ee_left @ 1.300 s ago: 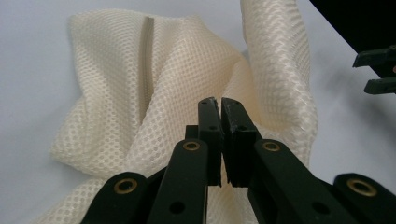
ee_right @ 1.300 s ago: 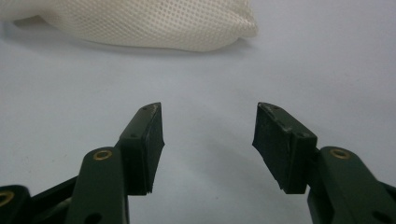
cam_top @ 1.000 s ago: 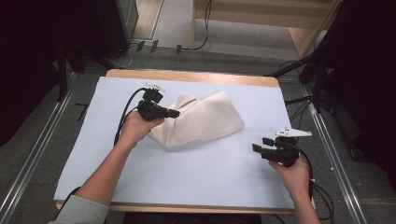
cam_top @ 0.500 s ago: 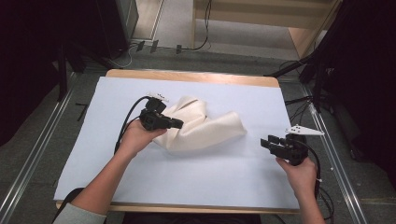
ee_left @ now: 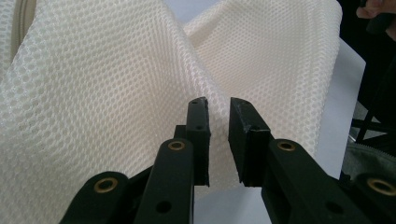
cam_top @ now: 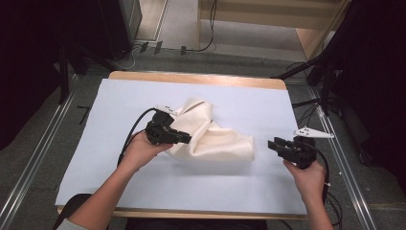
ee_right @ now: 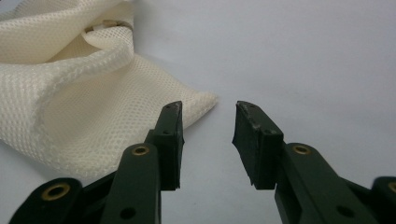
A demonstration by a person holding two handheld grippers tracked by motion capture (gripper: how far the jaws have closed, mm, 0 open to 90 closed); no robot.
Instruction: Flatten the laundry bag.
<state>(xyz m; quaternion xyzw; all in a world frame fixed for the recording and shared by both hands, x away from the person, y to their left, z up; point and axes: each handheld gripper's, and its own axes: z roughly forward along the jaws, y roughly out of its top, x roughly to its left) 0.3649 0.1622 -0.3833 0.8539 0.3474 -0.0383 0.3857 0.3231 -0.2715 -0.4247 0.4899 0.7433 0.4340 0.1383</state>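
The cream mesh cloth (cam_top: 210, 136) is lying bunched mid-tabletop (cam_top: 119, 96). The left gripper (ee_left: 218, 108), just opening, is holding nothing; the right gripper (ee_right: 208, 112), just closing, is standing apart, empty. Risk: the corner being missed, or fabric being snagged and dragged.

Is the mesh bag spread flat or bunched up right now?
Bunched up: the mesh bag lies twisted on the table, with raised folds instead of a flat sheet.

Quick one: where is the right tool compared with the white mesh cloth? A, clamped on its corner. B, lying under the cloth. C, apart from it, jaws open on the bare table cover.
C: the right tool has open jaws with nothing between them, short of the mesh cloth's corner.
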